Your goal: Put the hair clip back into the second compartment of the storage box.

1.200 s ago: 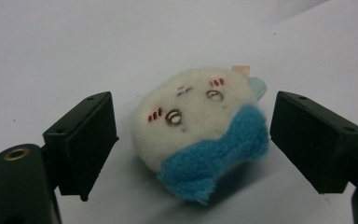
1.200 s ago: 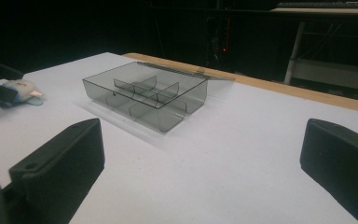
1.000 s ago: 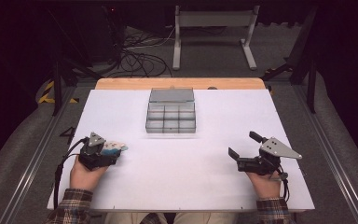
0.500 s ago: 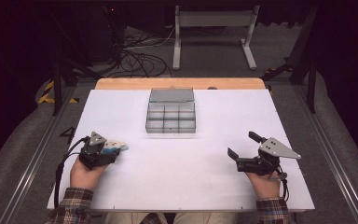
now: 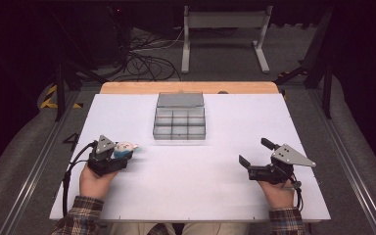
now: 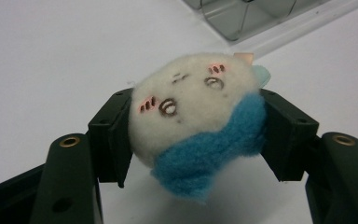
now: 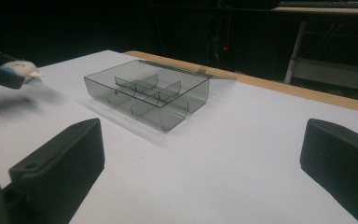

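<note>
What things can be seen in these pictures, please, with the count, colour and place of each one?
Plush toy: one, white with a blue scarf-like part and a small face, held between the jaws of the left gripper, above the left near part of the table.
Compartment box: one, clear grey plastic with dividers, lid open toward the far side, at the far centre of the table; its compartments look empty.
Table: one, white top with a wooden strip along the far edge.
Cables: several, black, on the floor beyond the table.
Metal stand: one, light grey, on the floor beyond the table.
Left gripper: one, black, shut on the toy.
Right gripper: one, black, jaws wide apart, nothing between them.
</note>
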